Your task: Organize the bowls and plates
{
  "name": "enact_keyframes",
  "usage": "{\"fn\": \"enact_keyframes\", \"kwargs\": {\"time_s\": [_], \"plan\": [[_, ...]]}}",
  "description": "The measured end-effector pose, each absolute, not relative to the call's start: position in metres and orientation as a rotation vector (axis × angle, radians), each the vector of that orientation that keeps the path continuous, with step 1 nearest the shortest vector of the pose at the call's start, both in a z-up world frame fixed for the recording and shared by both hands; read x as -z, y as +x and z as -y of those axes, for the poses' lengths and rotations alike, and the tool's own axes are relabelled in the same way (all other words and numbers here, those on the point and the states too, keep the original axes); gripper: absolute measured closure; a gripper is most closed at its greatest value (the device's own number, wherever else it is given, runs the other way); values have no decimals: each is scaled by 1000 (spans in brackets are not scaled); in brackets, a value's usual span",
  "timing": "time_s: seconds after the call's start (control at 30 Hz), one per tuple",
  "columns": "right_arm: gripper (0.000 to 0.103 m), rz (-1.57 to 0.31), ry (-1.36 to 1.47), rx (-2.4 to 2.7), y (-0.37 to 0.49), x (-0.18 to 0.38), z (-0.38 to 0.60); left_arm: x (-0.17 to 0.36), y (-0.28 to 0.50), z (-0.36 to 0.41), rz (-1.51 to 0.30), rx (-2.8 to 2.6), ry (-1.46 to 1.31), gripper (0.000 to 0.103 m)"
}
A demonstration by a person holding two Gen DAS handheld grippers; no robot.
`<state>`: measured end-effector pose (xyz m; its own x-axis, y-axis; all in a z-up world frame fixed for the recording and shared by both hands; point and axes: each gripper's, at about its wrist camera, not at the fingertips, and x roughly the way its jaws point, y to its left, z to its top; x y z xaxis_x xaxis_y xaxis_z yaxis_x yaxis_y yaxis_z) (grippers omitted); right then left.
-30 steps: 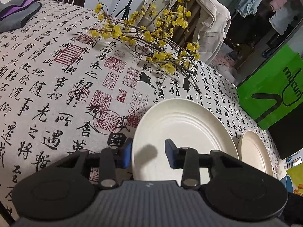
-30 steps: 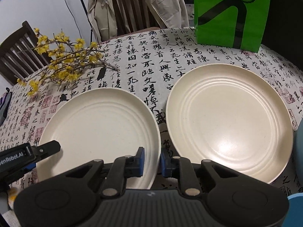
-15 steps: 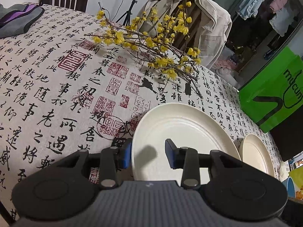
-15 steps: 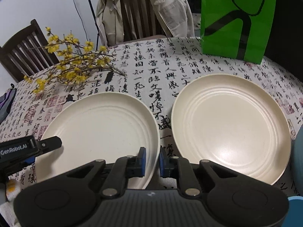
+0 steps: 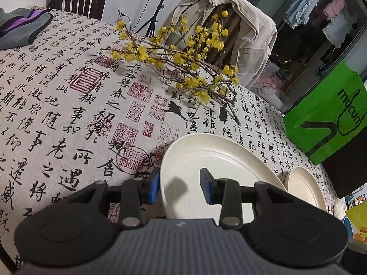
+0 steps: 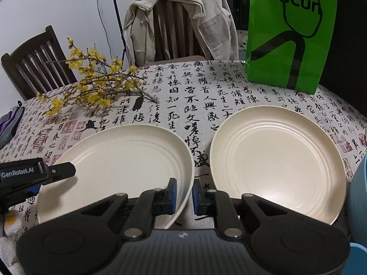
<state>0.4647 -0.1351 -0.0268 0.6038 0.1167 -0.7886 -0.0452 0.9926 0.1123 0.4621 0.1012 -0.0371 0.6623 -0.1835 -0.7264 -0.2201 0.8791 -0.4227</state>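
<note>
Two cream plates sit side by side on the calligraphy-print tablecloth [image 6: 188, 84], close but not touching. The left plate [image 6: 123, 160] is worked from both sides. The right gripper [image 6: 184, 193] is clamped on its near right rim, one blue pad inside the plate and one outside, the edge pinched thin between them. The left gripper [image 5: 179, 186] straddles the opposite rim with its jaws apart, one pad outside and one over the plate's floor; neither pad appears to press. Judgement: this two-sided approach suits lifting the left plate level, probably to stack it on the right plate [image 6: 277, 160].

A yellow-blossom branch [image 6: 96, 87] lies beyond the left plate, clear of it. A green paper bag [image 6: 289, 34] stands behind the right plate.

Both gripper bodies hide the plates' near edges, so whether the left plate is off the cloth cannot be told. A blue vessel [image 6: 360, 194] is cut off at the right frame edge; it may be a bowl.
</note>
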Motion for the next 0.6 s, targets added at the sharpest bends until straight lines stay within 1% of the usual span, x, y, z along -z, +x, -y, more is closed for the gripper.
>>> {"fn": "enact_keyframes", "kwargs": {"time_s": [0.6], "plan": [[89,-865,75,-102,459,19,132,26,457,-103,-822,-15,-507,66]]}}
